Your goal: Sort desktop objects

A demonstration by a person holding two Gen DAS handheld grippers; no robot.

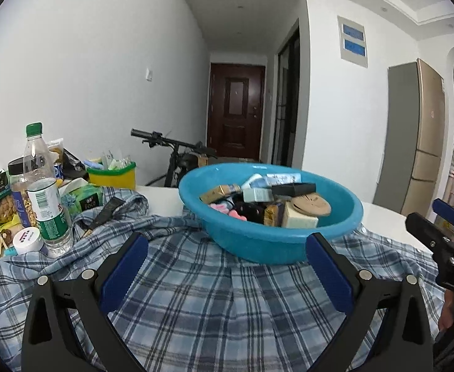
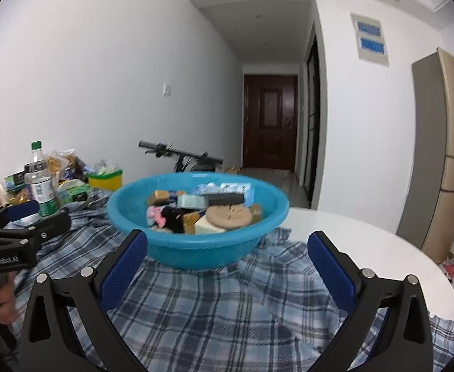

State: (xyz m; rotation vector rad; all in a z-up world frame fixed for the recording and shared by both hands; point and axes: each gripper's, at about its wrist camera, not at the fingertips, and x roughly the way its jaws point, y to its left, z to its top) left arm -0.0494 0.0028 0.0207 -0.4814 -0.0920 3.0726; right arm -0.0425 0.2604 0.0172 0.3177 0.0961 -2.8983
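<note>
Both jaws apart, holding nothing: left gripper and right gripper face the blue basin at 12 o'clock on the plaid shirt. The basin holds small boxes and a round wooden disc. Bottle and snacks cluster at 10 o'clock on the tabletop. For any pick: approach level, grip one item only, avoid snagging cloth.

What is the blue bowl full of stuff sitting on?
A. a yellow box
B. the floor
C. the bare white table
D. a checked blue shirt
D: the blue bowl rests on the checked blue shirt, which is spread over the white table; the yellow box stands apart, further back on the left.
</note>
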